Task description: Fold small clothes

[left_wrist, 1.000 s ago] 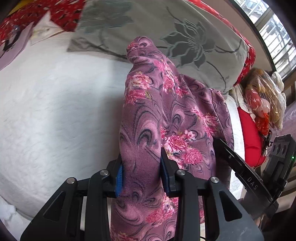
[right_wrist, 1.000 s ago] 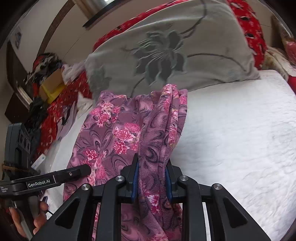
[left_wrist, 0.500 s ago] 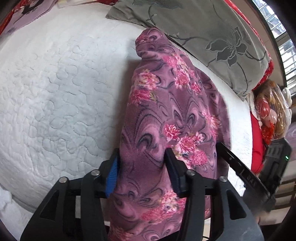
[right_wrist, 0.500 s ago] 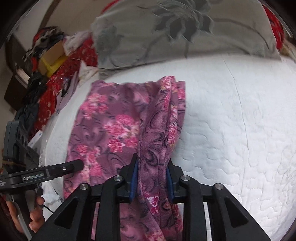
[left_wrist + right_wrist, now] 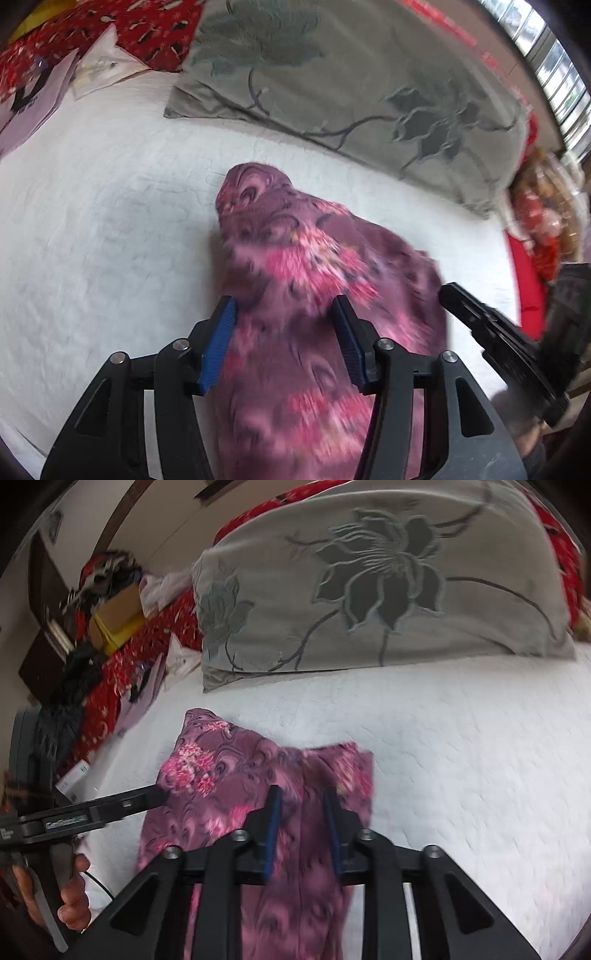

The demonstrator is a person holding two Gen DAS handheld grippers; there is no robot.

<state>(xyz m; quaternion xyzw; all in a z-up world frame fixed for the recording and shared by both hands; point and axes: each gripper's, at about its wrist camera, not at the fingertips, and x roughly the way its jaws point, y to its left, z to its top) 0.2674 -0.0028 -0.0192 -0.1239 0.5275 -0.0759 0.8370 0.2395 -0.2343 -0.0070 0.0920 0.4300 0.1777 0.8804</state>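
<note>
A purple garment with pink flowers [image 5: 314, 280] lies on the white quilted bed [image 5: 92, 240]; it also shows in the right wrist view [image 5: 229, 786]. My left gripper [image 5: 284, 332] stands open with the cloth lying loose between its blue pads. My right gripper [image 5: 301, 827] is open too, its jaws parted around a fold of the cloth. Each gripper shows in the other's view: the right one [image 5: 491, 332] at the garment's right edge, the left one [image 5: 96, 812] at its left edge. The near end of the garment is hidden under the grippers.
A grey pillow with a dark flower [image 5: 388, 583] lies across the head of the bed. Red patterned bedding, a box and papers [image 5: 118, 620] pile up at the left. Red cloth and a bag [image 5: 539, 229] sit at the bed's right edge.
Both grippers have opened and let go of the garment. The cloth, held up before, has dropped onto the bed. Both views are blurred by motion.
</note>
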